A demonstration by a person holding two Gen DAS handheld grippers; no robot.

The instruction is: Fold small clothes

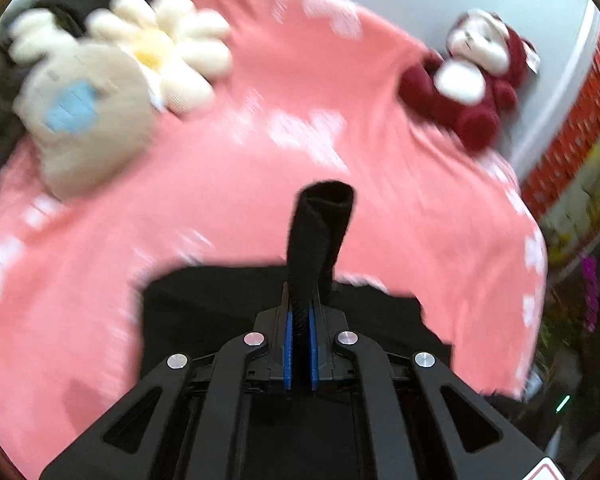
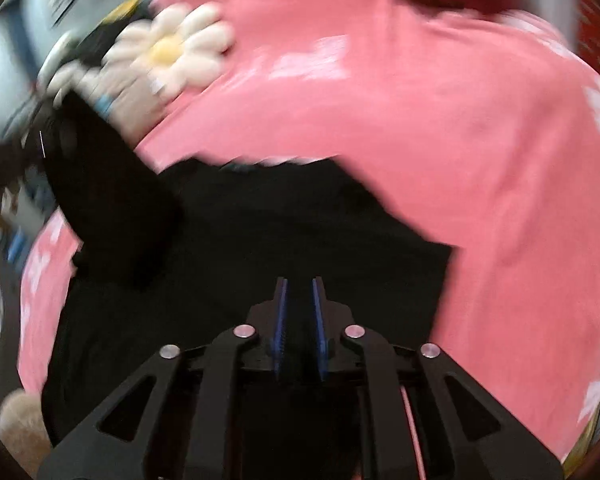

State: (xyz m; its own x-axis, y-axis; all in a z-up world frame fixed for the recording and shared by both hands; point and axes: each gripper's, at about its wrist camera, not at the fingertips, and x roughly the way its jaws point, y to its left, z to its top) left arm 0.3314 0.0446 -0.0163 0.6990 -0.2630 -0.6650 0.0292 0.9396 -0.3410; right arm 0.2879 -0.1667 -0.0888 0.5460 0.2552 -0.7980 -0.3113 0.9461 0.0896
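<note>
A black garment lies flat on a pink blanket with white flowers. My left gripper is shut on a rolled strip of that black fabric, which stands up from between the blue pads above the blanket. In the right wrist view the black garment spreads under my right gripper. Its jaws stand a little apart, and I see nothing pinched between them. A blurred black fold rises at the garment's left side. The pink blanket fills the right.
A white flower plush and a beige plush toy with a blue patch lie on the blanket's far left. A dark red and white plush sits at the far right. The blanket's edge drops off at the right.
</note>
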